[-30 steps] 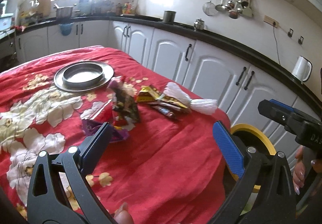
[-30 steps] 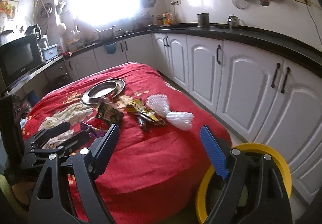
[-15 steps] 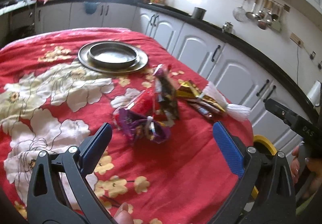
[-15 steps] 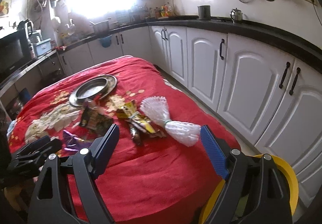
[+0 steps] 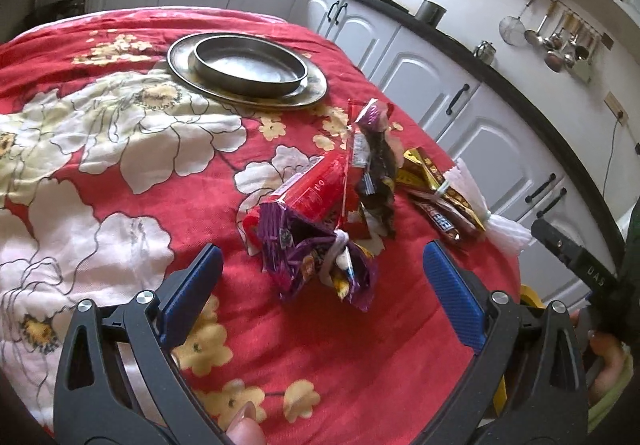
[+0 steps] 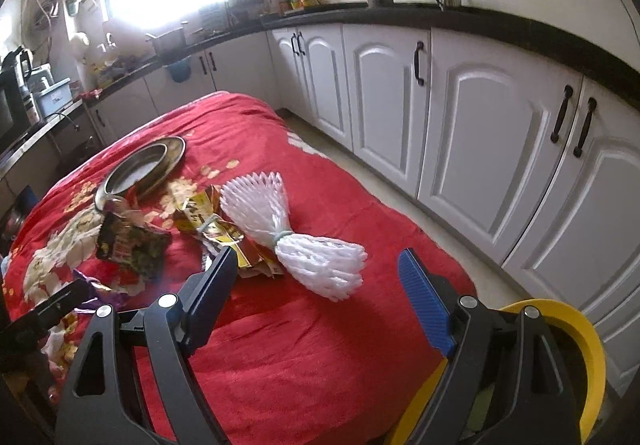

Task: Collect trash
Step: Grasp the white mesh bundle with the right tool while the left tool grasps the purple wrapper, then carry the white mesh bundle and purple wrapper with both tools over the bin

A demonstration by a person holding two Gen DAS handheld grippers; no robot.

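White kitchen cabinets and a dark worktop curve around a surface (image 5: 360,345) draped in a red cloth printed with large pale flowers.

Nearest in the left wrist view, the left tool (image 5: 320,277) hovers over the cloth with its blue-padded jaws spread wide and nothing between them. Compared with a second ago it has come forward and tipped down, so the trash now sits just beyond its tips rather than well off. Closest to it is a crumpled purple wrapper (image 5: 316,261), squarely in the gap between the jaws. Just behind lies a red packet (image 5: 316,189), then a dark upright wrapper (image 5: 376,165). To the right are gold wrappers (image 5: 432,177) and a white foam net (image 5: 500,221) near the surface's right edge. Farthest back, two stacked metal plates (image 5: 248,65) sit untouched.

In the right wrist view, the right tool (image 6: 320,285) is also wide open and empty, and it too has moved closer: the white foam net now lies just past its jaws. A yellow bin (image 6: 568,329) stands on the floor at near right, below the surface edge.

No piece has been picked up yet. Both tools look lined up for a first grab, the left on the purple wrapper, the right on the foam net.
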